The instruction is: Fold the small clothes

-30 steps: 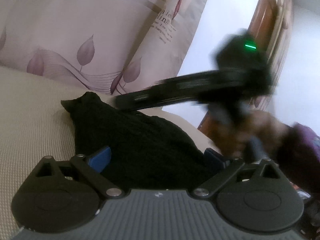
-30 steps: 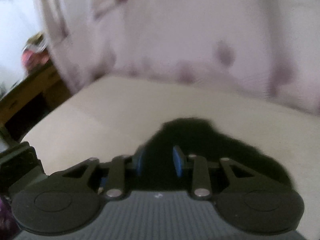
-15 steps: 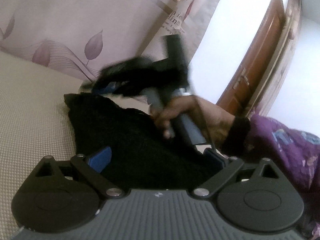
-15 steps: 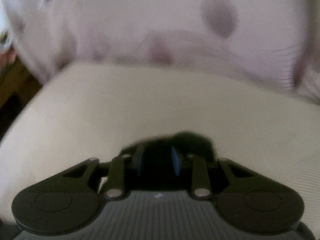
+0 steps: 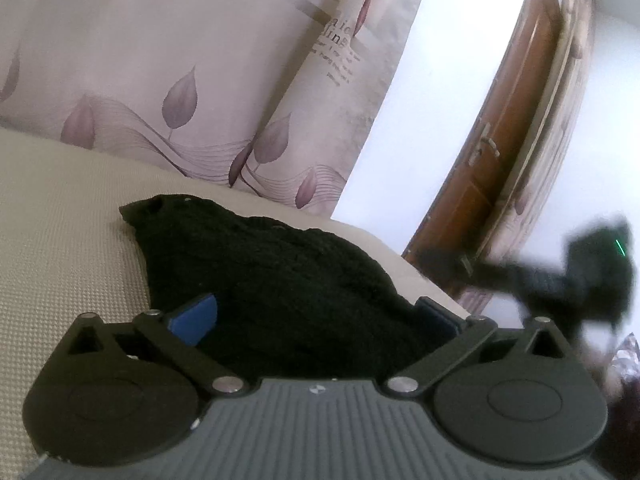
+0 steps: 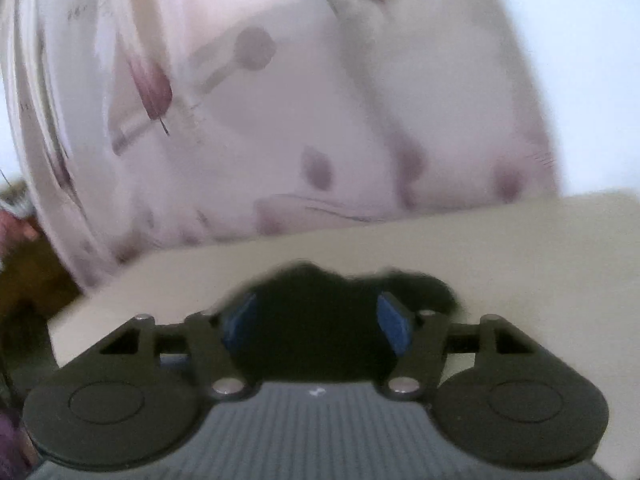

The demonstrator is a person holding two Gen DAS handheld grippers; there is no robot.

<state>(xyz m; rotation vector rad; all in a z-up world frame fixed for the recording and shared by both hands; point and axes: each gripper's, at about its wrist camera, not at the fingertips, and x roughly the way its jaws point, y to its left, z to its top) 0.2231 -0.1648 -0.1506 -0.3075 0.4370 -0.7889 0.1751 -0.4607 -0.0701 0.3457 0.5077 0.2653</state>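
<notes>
Partly hidden black garment on beige surface, right claw blurred

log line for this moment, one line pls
left claw: open over black garment | right claw: open, garment between fingers, blurred | surface: beige cushion
</notes>
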